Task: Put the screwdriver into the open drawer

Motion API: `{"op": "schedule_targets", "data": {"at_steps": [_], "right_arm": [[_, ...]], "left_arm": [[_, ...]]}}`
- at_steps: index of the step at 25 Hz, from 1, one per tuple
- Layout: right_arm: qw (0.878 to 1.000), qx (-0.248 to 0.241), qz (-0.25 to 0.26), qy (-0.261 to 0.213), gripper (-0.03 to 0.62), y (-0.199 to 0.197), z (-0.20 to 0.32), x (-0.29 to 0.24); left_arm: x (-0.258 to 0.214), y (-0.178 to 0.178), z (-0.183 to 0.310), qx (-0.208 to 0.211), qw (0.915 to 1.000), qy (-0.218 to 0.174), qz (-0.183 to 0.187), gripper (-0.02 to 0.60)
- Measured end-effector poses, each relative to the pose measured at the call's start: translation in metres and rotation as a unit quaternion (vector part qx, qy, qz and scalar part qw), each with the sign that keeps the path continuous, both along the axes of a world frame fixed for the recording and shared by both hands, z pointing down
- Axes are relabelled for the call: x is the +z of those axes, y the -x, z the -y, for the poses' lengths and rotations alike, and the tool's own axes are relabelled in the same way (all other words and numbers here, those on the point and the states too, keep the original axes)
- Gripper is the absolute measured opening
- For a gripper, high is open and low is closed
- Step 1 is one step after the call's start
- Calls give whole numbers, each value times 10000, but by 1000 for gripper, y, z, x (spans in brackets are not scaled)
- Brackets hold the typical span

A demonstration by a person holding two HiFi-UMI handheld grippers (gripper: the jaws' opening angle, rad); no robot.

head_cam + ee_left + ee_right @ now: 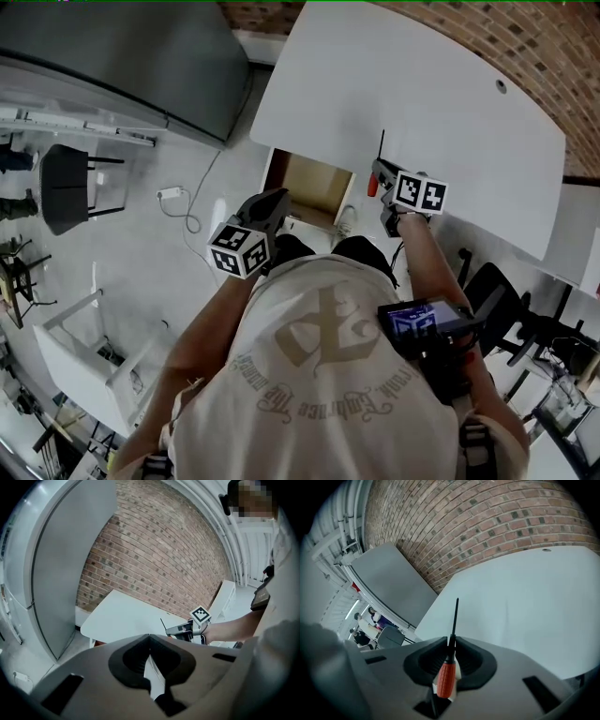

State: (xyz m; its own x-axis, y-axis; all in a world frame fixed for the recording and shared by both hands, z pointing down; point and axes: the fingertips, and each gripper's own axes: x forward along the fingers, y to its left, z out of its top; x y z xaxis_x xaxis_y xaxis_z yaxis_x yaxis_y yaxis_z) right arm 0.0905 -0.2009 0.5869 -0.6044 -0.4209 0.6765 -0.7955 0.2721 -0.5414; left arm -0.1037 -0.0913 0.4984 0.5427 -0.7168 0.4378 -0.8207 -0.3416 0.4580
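Nearest the lens: my pale printed shirt, filling the lower centre of the head view.

Bench: white, bare top, running from the upper centre to the right edge, with a brick wall beyond it at the upper right.

Grey panel: upper left of the frame.

Open drawer: pulled out below the bench's near edge, at the centre of the frame, showing a wooden interior.

Left hand-held gripper: just lower left of the drawer. In its own view the jaw tips meet with nothing between them.

Right hand-held gripper: just right of the drawer, over the bench's near edge. In its own view the jaws are clamped on the screwdriver.

Screwdriver: gripped at the black neck just ahead of the orange handle. The thin dark shaft runs out past the jaw tips, up the frame, above the bench. In the head view it is outside the drawer, to its right.
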Motion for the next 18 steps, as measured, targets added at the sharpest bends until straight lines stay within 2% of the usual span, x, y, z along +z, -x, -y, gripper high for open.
{"op": "schedule_targets", "data": {"at_steps": [9, 18], "right_arm": [[9999, -15, 169, 23, 67, 62, -42, 3], [9991, -296, -92, 294, 67, 110, -103, 39]], "left_arm": [[6, 48, -9, 503, 9987, 31, -46, 20], [14, 91, -43, 602, 9981, 106, -114, 20]]}}
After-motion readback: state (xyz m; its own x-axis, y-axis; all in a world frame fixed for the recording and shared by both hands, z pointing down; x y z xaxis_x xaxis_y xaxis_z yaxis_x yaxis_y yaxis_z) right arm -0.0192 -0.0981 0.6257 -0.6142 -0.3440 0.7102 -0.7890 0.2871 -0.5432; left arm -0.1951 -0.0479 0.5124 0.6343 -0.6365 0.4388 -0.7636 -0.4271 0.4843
